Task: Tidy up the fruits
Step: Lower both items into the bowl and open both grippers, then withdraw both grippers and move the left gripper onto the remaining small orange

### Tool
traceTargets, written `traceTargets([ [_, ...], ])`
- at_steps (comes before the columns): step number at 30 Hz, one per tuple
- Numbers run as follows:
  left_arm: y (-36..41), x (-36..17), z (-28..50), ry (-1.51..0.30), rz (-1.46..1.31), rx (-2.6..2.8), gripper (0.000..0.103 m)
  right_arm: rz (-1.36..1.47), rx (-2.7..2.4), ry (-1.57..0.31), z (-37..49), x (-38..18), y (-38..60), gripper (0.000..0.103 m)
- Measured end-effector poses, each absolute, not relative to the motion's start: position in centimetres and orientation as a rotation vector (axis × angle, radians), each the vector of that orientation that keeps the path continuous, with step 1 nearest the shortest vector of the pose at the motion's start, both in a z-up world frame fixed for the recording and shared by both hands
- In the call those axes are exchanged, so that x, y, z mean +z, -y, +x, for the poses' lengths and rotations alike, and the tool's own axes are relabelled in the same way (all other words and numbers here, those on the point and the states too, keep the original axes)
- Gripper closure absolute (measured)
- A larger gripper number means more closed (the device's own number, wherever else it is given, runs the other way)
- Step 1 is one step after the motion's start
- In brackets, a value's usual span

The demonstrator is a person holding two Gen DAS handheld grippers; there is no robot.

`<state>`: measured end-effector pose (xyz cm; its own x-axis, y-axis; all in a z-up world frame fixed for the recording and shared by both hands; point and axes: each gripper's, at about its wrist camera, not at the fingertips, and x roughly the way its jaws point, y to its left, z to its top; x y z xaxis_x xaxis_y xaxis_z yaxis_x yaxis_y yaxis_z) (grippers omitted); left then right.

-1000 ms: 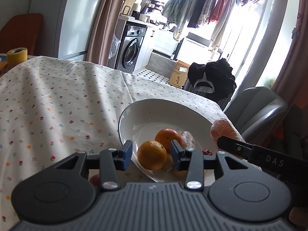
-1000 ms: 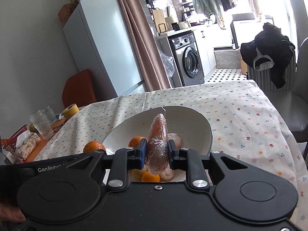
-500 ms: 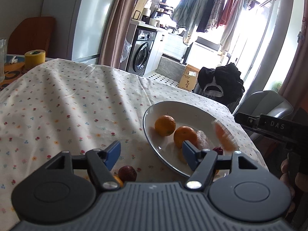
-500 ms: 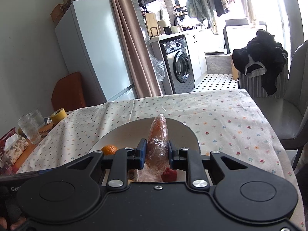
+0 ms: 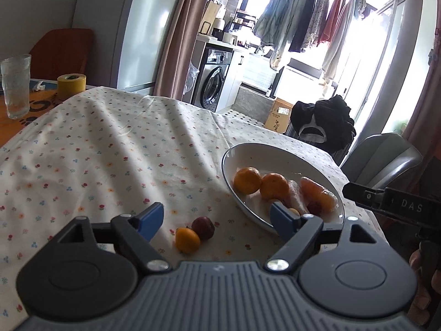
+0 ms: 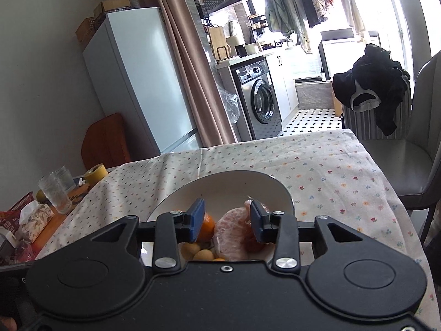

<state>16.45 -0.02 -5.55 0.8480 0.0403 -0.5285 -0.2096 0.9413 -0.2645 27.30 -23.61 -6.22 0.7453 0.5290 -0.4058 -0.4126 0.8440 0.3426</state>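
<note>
I had the white bowl (image 5: 281,151) on the floral tablecloth (image 5: 110,151), a wide, shallow, glossy thing w/ a thin dark rim. Inside: two round, dimpled oranges (image 5: 247,180) touching side by side, then a long orange piece in shiny cling wrap (image 5: 317,193) lying by the near-right rim, a paler wrapped piece beside it, plus a few small yellowish round fruits (image 6: 202,254) at the near edge. A small dark red one sat among them, too small to ID.

My left gripper (image 5: 217,218) was over the cloth just left of the bowl, jaws opening & wide apart, blue pads bare, nothing between them. Past its fingers, loose on the cloth: a small smooth orange-yellow fruit (image 5: 187,240) touching a dark red round fruit (image 5: 203,227), both just outside the bowl.

My right gripper (image 6: 227,220) was over the bowl's near side, jaws opening. The wrapped pieces lay between and below the pads; the right pad looked about against the wrap, left pad clear, so no grip on anything.

Around: ribbed drinking glass (image 5: 15,85) & yellow tape roll (image 5: 71,86) on a wooden surface at far left, grey chair (image 6: 421,149) at the table's right side, washing machine (image 6: 257,100) and fridge (image 6: 137,82) behind. Nothing blocked the loose fruit.
</note>
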Motion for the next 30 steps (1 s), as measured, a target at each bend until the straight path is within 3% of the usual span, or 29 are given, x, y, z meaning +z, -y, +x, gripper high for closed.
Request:
traceTargets([
  [6,0.4,-5.3,15.2,-0.545,-0.317,0.129,0.016,0.225,0.522,-0.542,25.5,-6.6,23.5,0.060],
  [8,0.3,-5.2,14.8,-0.542,-0.317,0.126,0.014,0.223,0.518,-0.535,24.8,-6.4,23.6,0.052],
  [12,0.1,-5.2,13.8,-0.543,-0.319,0.125,0.011,0.221,0.521,-0.534,23.7,-6.2,23.7,0.047],
  [30,-1.3,-4.6,10.4,-0.545,-0.332,0.156,0.010,0.227,0.553,-0.531,19.3,-6.1,22.8,0.007],
])
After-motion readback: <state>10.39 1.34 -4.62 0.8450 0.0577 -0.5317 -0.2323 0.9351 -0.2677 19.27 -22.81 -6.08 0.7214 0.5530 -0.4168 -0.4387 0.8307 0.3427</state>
